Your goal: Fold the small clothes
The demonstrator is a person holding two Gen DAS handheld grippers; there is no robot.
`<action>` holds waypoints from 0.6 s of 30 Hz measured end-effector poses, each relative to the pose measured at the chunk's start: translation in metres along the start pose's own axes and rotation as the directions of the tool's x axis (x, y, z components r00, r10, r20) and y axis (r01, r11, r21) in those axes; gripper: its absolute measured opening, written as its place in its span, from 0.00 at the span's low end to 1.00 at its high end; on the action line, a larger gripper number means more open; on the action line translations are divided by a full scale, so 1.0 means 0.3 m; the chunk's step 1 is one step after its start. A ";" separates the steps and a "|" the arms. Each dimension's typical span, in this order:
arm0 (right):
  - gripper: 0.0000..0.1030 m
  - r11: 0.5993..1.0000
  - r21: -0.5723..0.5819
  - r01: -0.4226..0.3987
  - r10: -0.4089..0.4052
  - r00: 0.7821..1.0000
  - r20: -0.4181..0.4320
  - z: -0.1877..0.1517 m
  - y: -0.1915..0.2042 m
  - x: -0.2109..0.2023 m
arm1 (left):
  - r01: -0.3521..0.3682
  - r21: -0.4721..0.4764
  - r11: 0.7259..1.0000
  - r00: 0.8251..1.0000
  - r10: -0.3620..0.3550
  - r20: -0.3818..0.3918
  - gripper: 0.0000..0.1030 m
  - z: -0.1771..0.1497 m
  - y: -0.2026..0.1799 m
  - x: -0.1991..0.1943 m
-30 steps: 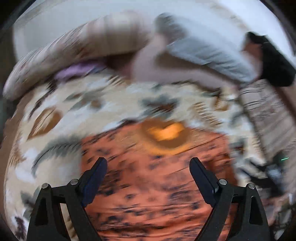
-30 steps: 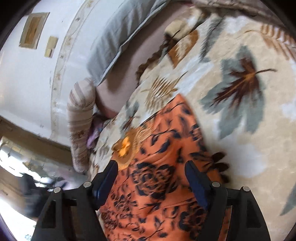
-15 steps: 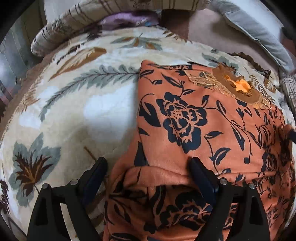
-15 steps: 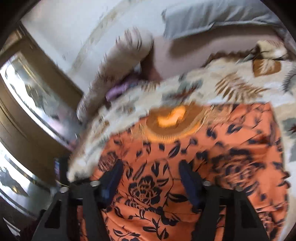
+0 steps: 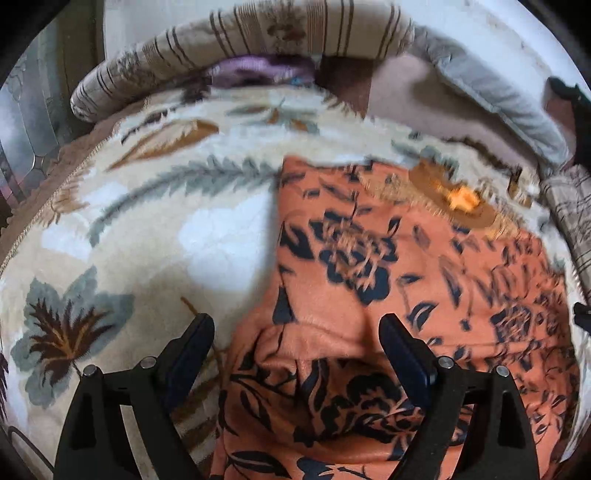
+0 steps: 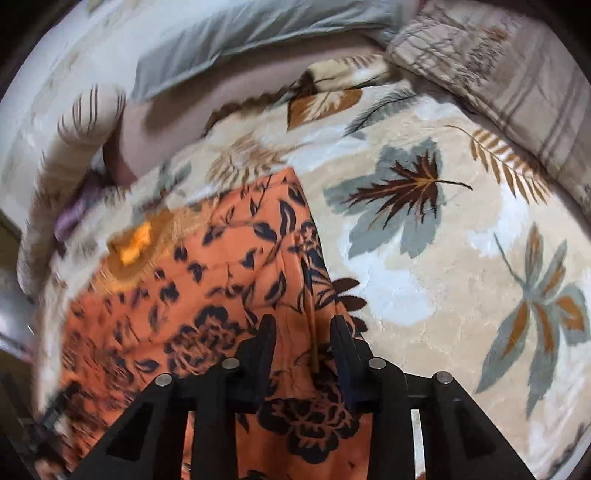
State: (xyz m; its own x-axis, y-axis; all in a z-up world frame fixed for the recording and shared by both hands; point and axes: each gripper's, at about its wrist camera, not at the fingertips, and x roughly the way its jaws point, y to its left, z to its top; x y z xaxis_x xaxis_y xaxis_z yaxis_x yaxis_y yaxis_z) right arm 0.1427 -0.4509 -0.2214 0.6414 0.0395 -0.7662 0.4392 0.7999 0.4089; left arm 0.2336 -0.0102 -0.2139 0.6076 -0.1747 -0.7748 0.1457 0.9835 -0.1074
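An orange garment with a black flower print and a gold embroidered neckline lies flat on a leaf-patterned blanket. My left gripper hangs wide open over the garment's near left part, a rumpled fold lying under and between its fingers. In the right wrist view the garment has its right edge running up between the fingers of my right gripper. Those jaws are closing, with a ridge of the cloth between them and a gap still showing.
A striped bolster and a grey pillow line the far end of the bed, with a purple cloth tucked below the bolster. A plaid quilt lies at the far right. Bare blanket spreads to the garment's right.
The left gripper dropped lower over the garment's left side and stayed wide. The right gripper swung to the garment's right edge and its jaws narrowed around the cloth.
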 end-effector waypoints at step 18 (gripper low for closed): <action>0.32 0.991 -0.123 -0.060 0.054 0.997 -0.051 -0.002 0.158 0.103 | -0.099 0.034 0.994 0.992 0.102 -0.071 1.00 -0.019 -0.020 0.095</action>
State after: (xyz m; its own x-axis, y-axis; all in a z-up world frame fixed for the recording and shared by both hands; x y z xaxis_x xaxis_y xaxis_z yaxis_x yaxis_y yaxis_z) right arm 0.1830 -0.4116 -0.2259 0.6317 0.1132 -0.7669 0.3191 0.8636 0.3904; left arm 0.2457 -0.0207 -0.2388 0.5622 -0.0701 -0.8240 0.1111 0.9938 -0.0087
